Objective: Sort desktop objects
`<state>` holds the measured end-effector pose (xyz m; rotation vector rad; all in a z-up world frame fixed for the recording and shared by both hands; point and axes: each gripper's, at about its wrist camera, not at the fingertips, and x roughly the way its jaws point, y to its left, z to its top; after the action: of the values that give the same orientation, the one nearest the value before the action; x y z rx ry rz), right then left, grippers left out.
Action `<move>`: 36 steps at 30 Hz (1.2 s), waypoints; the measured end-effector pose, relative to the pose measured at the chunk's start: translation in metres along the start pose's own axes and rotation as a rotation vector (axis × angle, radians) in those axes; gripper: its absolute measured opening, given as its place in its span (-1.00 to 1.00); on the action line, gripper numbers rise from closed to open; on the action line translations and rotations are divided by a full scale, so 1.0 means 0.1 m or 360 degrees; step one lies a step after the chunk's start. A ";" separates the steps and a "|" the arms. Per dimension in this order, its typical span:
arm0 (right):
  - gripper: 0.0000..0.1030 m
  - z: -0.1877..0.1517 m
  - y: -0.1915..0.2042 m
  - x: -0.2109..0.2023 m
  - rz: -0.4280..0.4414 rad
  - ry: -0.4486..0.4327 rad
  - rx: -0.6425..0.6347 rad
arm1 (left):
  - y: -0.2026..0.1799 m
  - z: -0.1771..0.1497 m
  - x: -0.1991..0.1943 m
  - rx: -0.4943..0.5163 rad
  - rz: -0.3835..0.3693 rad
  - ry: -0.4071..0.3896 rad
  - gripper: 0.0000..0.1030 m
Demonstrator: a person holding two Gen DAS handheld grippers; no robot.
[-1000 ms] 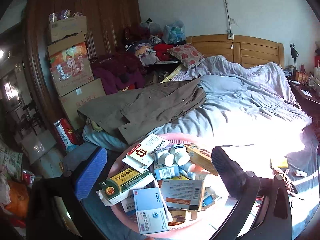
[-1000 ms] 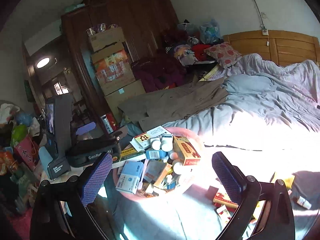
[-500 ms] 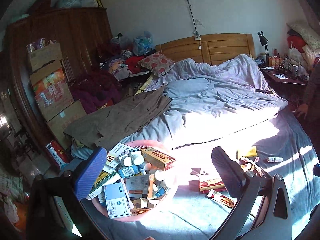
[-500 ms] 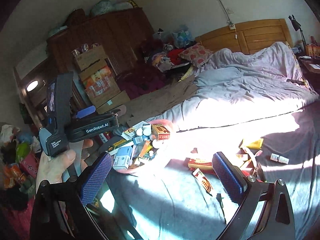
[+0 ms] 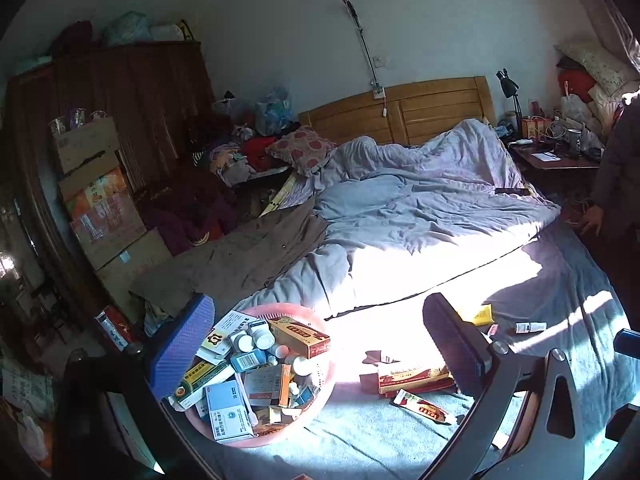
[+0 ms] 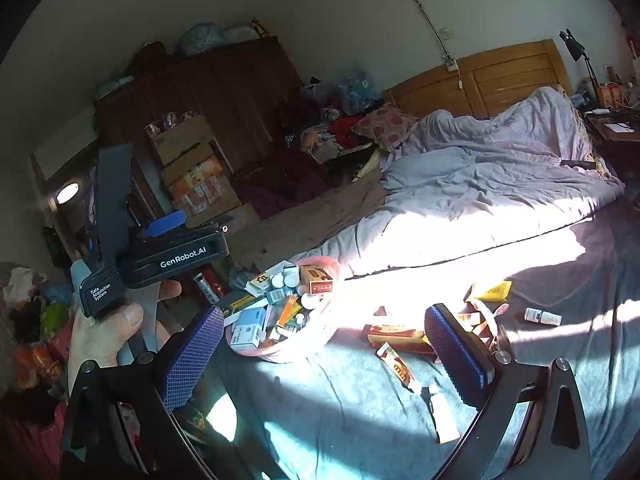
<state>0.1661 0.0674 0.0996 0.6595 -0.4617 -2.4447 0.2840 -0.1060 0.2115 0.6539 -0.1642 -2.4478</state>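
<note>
We see a pink basket [image 5: 320,394] on the bed, full of medicine boxes [image 5: 230,410] and little white bottles [image 5: 262,334]. More boxes [image 6: 394,334] and a tube [image 6: 442,418] lie on the blanket just beside the basket. Our left gripper [image 5: 320,344] and right gripper [image 6: 326,354] are both wide open and hold nothing.

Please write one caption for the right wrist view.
Open right gripper above bed; pink basket of medicine boxes ahead.

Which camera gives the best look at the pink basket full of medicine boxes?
The left wrist view: the pink basket sits close, between the open fingers, with box labels visible. The right wrist view shows the same basket smaller, farther off, partly washed out by sunlight.
</note>
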 end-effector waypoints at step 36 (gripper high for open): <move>1.00 -0.01 -0.17 -0.16 -0.0011 -0.0018 0.0042 | -0.42 0.18 -0.23 0.0106 -0.0097 -0.0026 1.00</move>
<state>0.1712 0.0899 0.0964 0.6595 -0.4980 -2.4541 0.2693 -0.0595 0.2260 0.6773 -0.2362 -2.5159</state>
